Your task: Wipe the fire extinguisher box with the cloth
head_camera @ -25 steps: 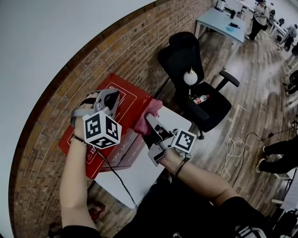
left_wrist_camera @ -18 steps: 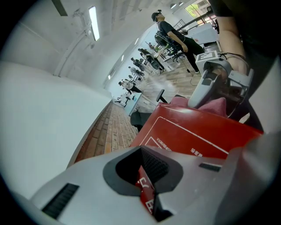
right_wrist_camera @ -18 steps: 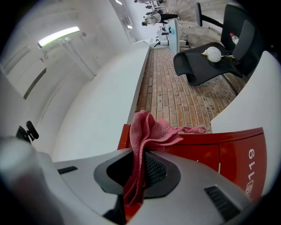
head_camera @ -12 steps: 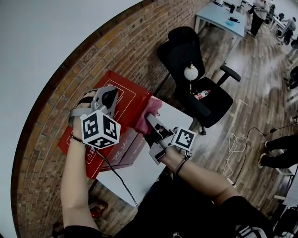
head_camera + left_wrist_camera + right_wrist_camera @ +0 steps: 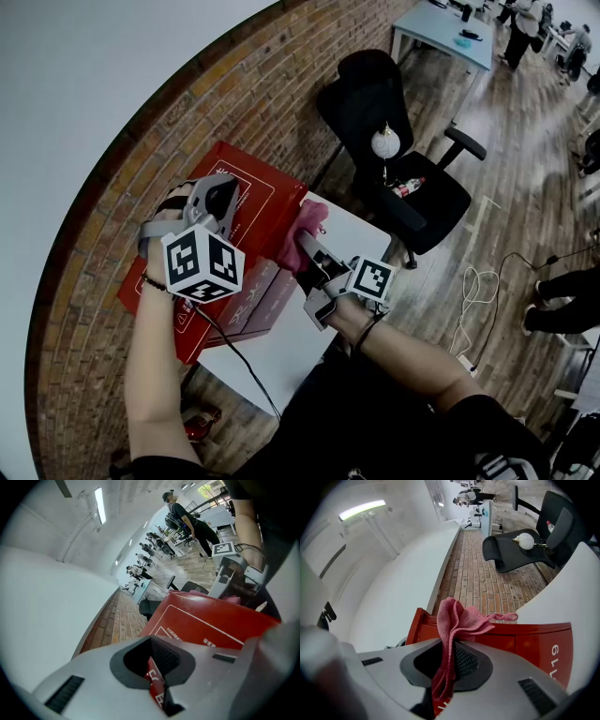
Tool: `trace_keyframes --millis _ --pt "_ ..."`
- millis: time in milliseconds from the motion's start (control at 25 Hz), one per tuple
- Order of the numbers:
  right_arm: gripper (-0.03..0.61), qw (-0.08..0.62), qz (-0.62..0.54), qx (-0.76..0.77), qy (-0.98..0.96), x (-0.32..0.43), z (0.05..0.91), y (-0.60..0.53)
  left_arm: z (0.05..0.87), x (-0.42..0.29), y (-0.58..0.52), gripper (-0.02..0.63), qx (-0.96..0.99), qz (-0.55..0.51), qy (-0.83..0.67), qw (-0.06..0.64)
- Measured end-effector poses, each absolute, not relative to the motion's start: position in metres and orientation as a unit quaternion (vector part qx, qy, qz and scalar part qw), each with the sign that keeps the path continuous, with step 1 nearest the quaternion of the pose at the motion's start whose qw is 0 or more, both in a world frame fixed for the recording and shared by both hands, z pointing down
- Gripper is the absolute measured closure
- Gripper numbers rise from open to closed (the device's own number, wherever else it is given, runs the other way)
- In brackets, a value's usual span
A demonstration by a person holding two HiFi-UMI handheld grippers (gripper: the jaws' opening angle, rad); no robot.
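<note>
The red fire extinguisher box (image 5: 258,202) lies flat on a white table (image 5: 281,352) against a brick wall. My left gripper (image 5: 223,194) rests on the box's top near the wall. In the left gripper view this gripper (image 5: 157,679) is shut on a red printed edge of the box (image 5: 211,625). My right gripper (image 5: 303,242) is at the box's right side, shut on a pink cloth (image 5: 307,223) that presses against the upper edge. In the right gripper view the cloth (image 5: 457,618) bunches out above that gripper (image 5: 447,667) over the box (image 5: 525,644).
A black office chair (image 5: 394,178) stands just beyond the table, with a white ball (image 5: 382,143) and a bottle (image 5: 405,188) on it. A white cable (image 5: 473,291) lies on the wooden floor at right. The brick wall (image 5: 112,216) runs along the left.
Almost nothing. The view has shifted slightly, and both grippers keep their hold and their place on the box.
</note>
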State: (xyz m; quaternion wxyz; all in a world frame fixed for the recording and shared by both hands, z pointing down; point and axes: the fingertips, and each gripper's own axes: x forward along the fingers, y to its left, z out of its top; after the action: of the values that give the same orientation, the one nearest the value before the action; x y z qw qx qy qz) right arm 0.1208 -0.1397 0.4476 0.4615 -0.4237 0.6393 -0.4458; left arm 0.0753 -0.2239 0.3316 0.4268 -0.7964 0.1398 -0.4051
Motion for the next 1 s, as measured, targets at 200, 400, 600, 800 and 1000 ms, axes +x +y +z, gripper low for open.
trace_keyframes --millis 200,400,600,800,1000 --pt "0.517 0.450 -0.453 -0.436 0.634 0.121 0.463 -0.140 0.332 0.076 -0.224 0.584 -0.797 -0.404 0.140 0.427" --pt "0.517 0.440 -0.455 -0.444 0.634 0.121 0.473 -0.141 0.332 0.075 -0.224 0.584 -0.796 -0.405 0.140 0.427" --pt "0.517 0.432 -0.460 -0.448 0.633 0.122 0.482 -0.142 0.332 0.076 -0.224 0.584 -0.796 -0.405 0.139 0.427" --pt "0.517 0.423 -0.464 -0.454 0.632 0.123 0.490 -0.143 0.331 0.076 -0.223 0.584 -0.797 -0.405 0.139 0.427" --pt "0.517 0.421 -0.478 -0.457 0.621 0.122 0.500 -0.143 0.332 0.076 -0.223 0.584 -0.796 -0.405 0.138 0.428"
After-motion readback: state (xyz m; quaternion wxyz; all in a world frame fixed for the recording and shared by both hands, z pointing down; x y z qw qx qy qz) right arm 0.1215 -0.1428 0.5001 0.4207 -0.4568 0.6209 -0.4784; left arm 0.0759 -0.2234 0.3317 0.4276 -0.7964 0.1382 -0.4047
